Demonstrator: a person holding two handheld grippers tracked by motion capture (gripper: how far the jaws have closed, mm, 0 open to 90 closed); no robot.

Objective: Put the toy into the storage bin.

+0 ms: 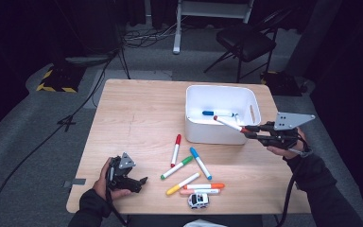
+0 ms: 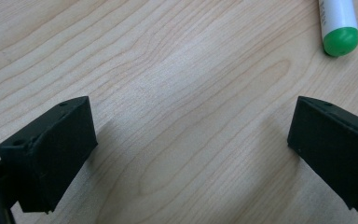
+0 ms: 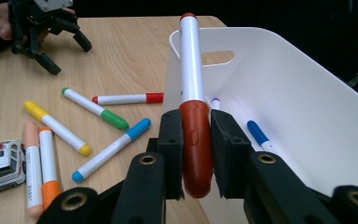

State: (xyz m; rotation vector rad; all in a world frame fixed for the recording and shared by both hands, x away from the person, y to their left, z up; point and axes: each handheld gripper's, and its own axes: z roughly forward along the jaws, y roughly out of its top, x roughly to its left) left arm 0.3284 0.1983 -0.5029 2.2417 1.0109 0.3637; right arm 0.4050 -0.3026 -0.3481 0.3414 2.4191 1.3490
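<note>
Pale wooden tabletop [image 1: 137, 113] carried loose pens while the right gripper [image 1: 251, 132], jaws clamped on a dark-red-capped white marker [image 3: 192, 88], poised it over the white plastic bin [image 1: 251, 101] at two o'clock. Left gripper [image 1: 133, 182] rested gaping at seven o'clock; next, I judged, came releasing the marker into that bin.

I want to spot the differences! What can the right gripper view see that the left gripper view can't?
The right gripper view has a red marker pinched in the right gripper's fingers, a white bin and a toy car. The left gripper view gives a close look at the left gripper's fingers, wide apart over bare wood. Both have the green marker and the wooden table.
</note>
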